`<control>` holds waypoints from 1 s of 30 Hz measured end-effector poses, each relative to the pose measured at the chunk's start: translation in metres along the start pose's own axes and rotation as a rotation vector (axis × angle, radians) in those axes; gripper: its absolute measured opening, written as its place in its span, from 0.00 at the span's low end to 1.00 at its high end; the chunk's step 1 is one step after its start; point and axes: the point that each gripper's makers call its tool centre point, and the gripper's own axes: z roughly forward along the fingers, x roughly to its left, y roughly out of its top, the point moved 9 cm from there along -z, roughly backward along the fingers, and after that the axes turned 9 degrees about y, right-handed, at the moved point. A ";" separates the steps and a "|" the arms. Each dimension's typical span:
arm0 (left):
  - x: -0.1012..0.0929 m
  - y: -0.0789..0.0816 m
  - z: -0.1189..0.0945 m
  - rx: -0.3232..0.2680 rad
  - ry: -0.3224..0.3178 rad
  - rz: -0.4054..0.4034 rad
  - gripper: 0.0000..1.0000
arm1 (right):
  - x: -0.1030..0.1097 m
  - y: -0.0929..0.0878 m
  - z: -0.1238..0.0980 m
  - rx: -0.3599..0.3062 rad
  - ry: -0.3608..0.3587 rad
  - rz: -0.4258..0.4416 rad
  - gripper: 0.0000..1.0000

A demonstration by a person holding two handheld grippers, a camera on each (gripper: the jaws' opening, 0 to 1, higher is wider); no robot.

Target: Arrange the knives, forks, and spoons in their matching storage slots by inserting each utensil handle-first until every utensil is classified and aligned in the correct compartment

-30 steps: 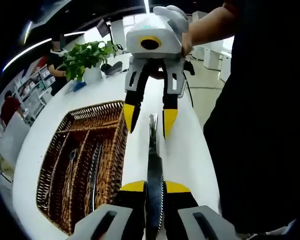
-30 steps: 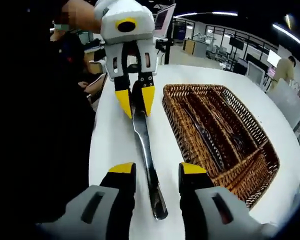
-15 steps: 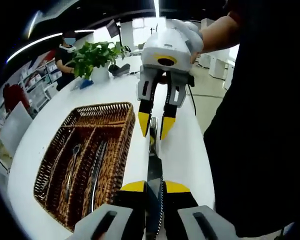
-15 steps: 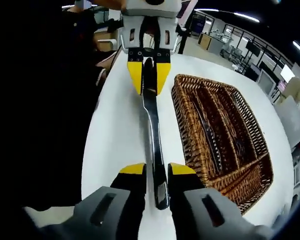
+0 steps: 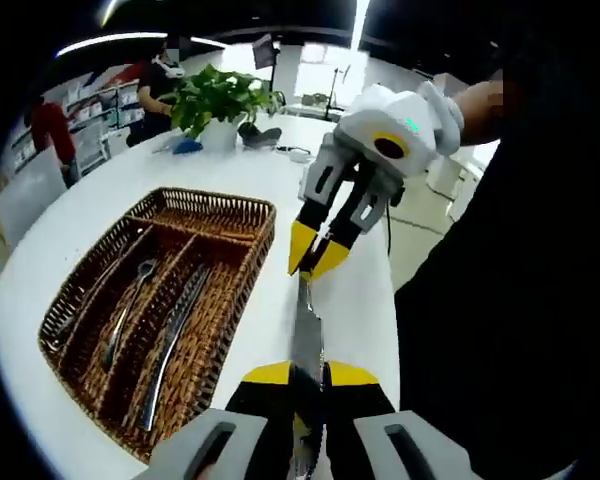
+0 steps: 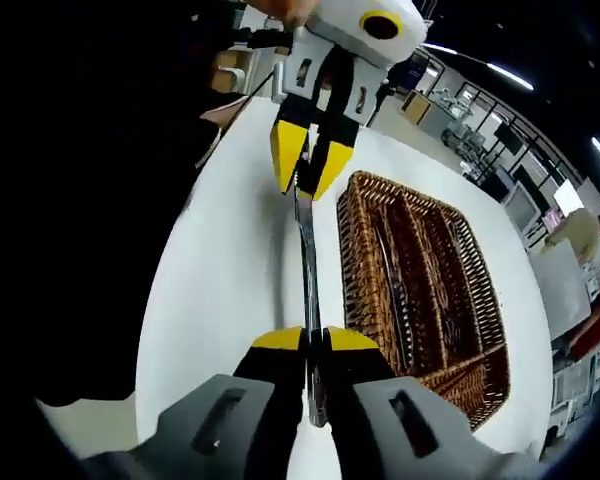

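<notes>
Left gripper [image 5: 307, 378] jaws closed tight w/ yellow tips pressed together, pointing fwd. Right gripper [image 6: 314, 343] likewise clamped, jaws nearly touching. The two face each other tip to tip, in line: right gripper comes in tilted from upper right in left gripper view, held by a gloved hand [image 5: 442, 98].

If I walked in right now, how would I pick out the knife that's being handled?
Find the white table with the wicker tray on it. Just beside the tray's long edge, a steel knife is gripped at both ends, by the left gripper and the right gripper. The other cutlery lies inside the tray's slots; this is the one piece outside.
</notes>
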 end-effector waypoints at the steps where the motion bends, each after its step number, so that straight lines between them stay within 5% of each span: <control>1: -0.004 -0.003 0.001 0.009 -0.017 -0.046 0.00 | 0.005 -0.006 0.001 0.033 0.053 0.050 0.04; 8: -0.006 0.004 0.008 0.009 -0.010 0.074 0.00 | 0.003 -0.008 0.000 0.033 0.027 0.037 0.00; 12: -0.006 0.007 0.010 0.025 0.064 0.312 0.01 | 0.002 -0.003 -0.004 0.032 0.020 0.062 0.00; 14: -0.006 0.006 0.012 0.038 0.077 0.365 0.01 | 0.001 -0.002 -0.006 0.035 0.041 0.085 0.00; 18: 0.000 0.004 0.014 0.039 0.102 0.312 0.10 | 0.001 0.002 -0.006 0.060 0.044 0.063 0.00; 25: 0.012 0.010 -0.001 -0.056 0.210 0.192 0.30 | 0.000 0.008 -0.014 0.084 0.001 0.031 0.00; 30: 0.024 0.013 -0.027 -0.145 0.331 0.057 0.65 | -0.005 0.011 -0.024 0.087 -0.027 0.032 0.00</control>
